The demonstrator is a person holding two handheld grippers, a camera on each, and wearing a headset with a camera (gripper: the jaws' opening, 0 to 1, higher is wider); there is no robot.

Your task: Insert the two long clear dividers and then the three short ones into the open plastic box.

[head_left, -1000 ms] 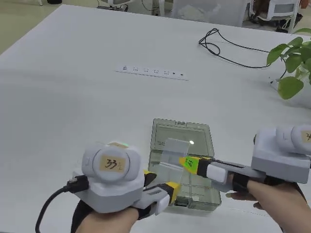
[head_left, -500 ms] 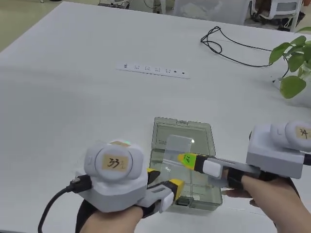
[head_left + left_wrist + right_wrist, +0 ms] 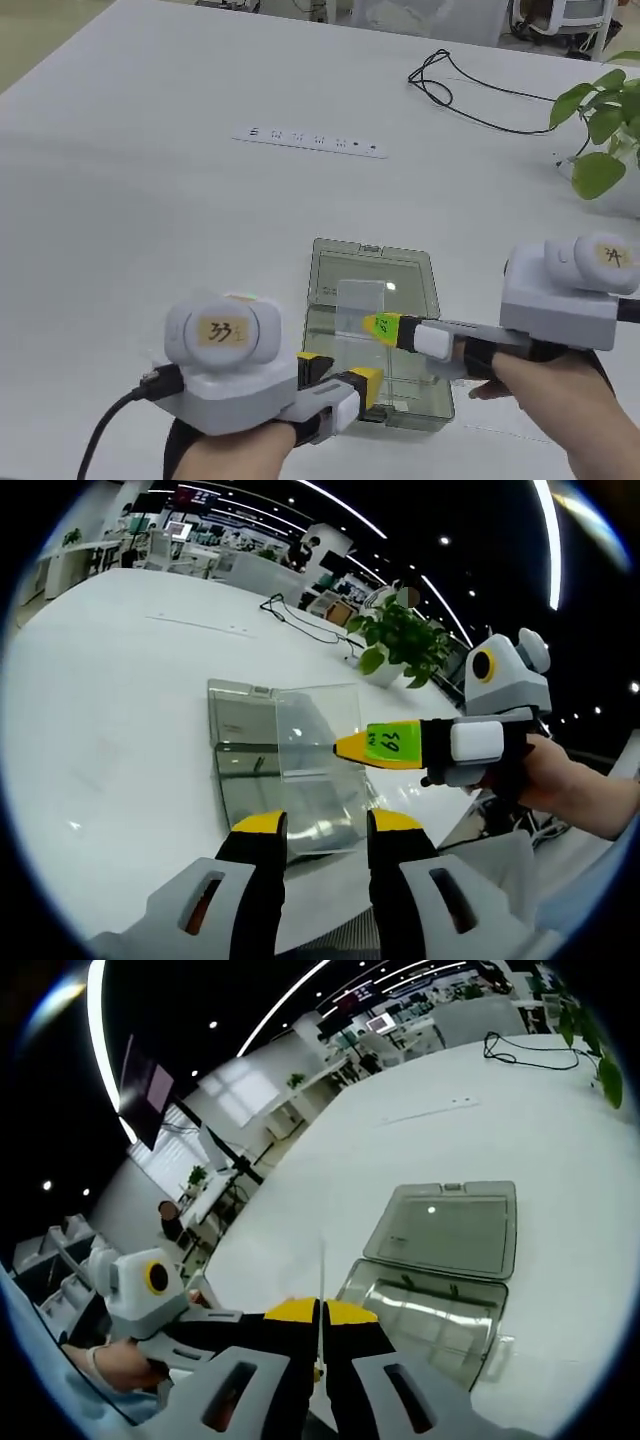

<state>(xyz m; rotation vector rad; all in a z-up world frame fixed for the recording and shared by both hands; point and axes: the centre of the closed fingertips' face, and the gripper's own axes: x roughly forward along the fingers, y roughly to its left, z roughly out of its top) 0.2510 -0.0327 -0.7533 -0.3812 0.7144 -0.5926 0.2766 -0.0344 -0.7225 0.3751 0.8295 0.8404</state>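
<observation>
The open clear plastic box (image 3: 432, 398) lies near the table's front edge, with its lid (image 3: 400, 268) flat behind it. My right gripper (image 3: 383, 326) reaches in from the right, shut on a clear divider (image 3: 361, 299) held upright over the box's tray. The right gripper view shows this divider (image 3: 321, 1265) edge-on between the shut jaws, with the box (image 3: 430, 1322) below. My left gripper (image 3: 338, 377) is open at the box's front left corner. In the left gripper view the box's (image 3: 246, 770) near end lies between the left gripper's fingertips (image 3: 259, 826); contact is unclear.
A white power strip (image 3: 310, 142) lies across the middle of the table. A black cable (image 3: 462, 88) loops at the back right, and a potted plant (image 3: 598, 132) stands at the right edge. Bare white table (image 3: 150, 230) spreads to the left.
The right gripper keeps the divider in nearly the same spot above the box. The left gripper stays by the front left corner. The head camera has shifted a little.
</observation>
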